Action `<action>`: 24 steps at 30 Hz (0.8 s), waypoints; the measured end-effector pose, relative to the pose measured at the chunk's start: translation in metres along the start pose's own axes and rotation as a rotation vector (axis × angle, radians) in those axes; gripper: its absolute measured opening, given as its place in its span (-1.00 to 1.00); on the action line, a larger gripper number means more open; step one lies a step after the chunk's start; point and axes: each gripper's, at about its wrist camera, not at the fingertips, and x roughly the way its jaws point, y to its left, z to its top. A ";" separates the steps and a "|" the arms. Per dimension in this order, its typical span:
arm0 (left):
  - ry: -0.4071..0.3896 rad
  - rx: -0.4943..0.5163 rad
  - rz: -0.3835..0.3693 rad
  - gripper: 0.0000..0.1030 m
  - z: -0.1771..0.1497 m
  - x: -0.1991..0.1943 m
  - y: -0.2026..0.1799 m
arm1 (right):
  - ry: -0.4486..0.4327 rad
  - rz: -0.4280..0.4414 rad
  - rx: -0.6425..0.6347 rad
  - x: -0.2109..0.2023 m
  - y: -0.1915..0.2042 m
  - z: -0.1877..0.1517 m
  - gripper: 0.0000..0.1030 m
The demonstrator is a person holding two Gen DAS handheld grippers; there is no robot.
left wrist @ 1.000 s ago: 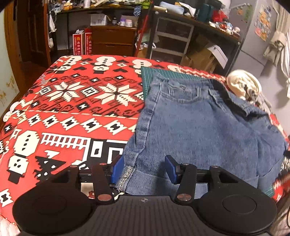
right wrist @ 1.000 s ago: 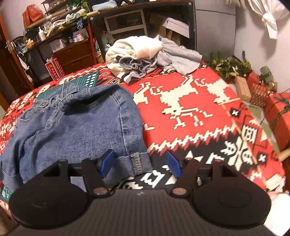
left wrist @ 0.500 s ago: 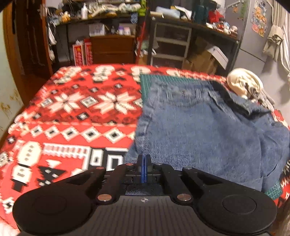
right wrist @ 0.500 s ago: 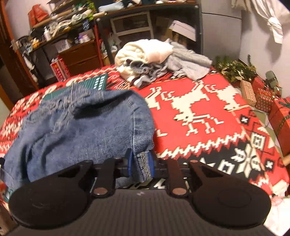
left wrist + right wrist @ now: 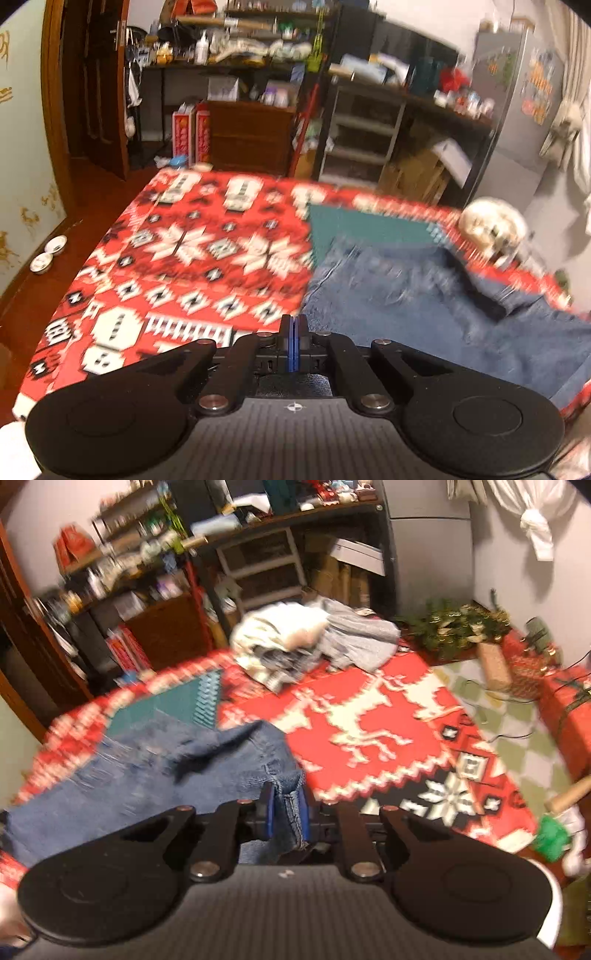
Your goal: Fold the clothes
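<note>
The right tool clamps the hem of the denim shorts, lifting it off the red patterned table. The left tool is closed, blue pads together; whether any denim is pinched between them cannot be told.

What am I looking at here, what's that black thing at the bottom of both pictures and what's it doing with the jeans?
The black shape is a hand-held gripper: a person holds one in each hand, and a wide-angle camera on each looks forward along its two blue-padded fingers. One picture comes from the left gripper, the other from the right gripper.

Both look over a table under a red patterned cloth, with a green cutting mat on it. A pair of denim shorts lies partly over the mat. At the far edge sits a pile of other clothes.

The right gripper is clamped on a hem corner of the shorts. The left one's pads are pressed together at the shorts' edge; the blur hides whether cloth is between them.
</note>
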 end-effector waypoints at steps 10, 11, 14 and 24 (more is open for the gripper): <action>-0.003 -0.042 0.012 -0.86 -0.002 0.006 0.012 | -0.055 -0.149 -0.266 0.012 0.032 -0.005 -0.48; -0.003 -0.041 0.010 -0.86 0.000 0.007 0.011 | -0.062 -0.127 -0.289 0.013 0.039 -0.001 -0.48; 0.010 -0.026 -0.004 -0.75 0.005 0.019 0.005 | -0.051 -0.062 -0.372 0.028 0.063 0.003 -0.48; 0.062 0.074 -0.038 -0.50 0.018 0.063 -0.023 | -0.015 -0.024 -0.723 0.110 0.140 -0.003 -0.24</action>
